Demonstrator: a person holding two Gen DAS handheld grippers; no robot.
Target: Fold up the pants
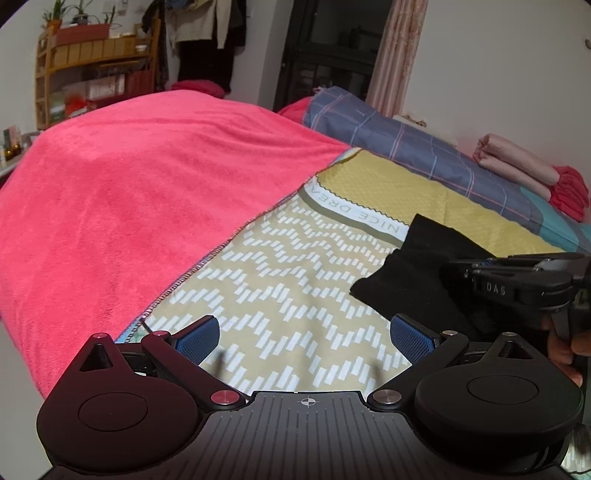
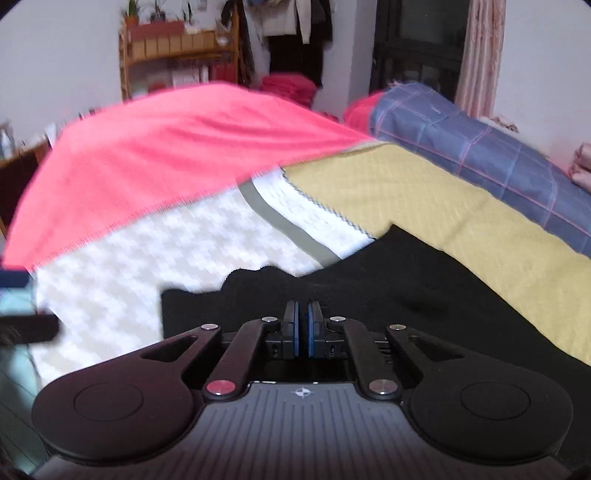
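A wooden shelf (image 1: 92, 74) with potted plants stands at the far left against the wall, and clothes (image 1: 207, 33) hang beside it. A pink blanket (image 1: 129, 206) covers the left part of the bed, its stitched edge running diagonally across a patterned sheet (image 1: 280, 295) of tan and white zigzag blocks with a yellow panel farther back. The left gripper (image 1: 304, 338) hovers over this sheet with its jaws wide apart, the blue pads (image 1: 197, 338) holding nothing. To its right, the black pants (image 1: 417, 273) lie bunched on the sheet, partly over the yellow panel. The right gripper (image 1: 517, 280) reaches in from the right edge of the left wrist view, level with the pants, gripped by a hand (image 1: 569, 347). In the right wrist view, the right gripper (image 2: 303, 328) has its jaws drawn close together with only a thin gap between the blue pads (image 2: 293, 325); black cloth spreads all around and ahead of the pads, but whether any fold is pinched between them cannot be told. The pants (image 2: 424, 295) fill the lower right of that view. Behind them, a blue plaid quilt (image 1: 424, 147) lies rolled along the back of the bed, and folded pink cloth (image 1: 517, 162) sits at the far right, next to a red item (image 1: 569, 192).
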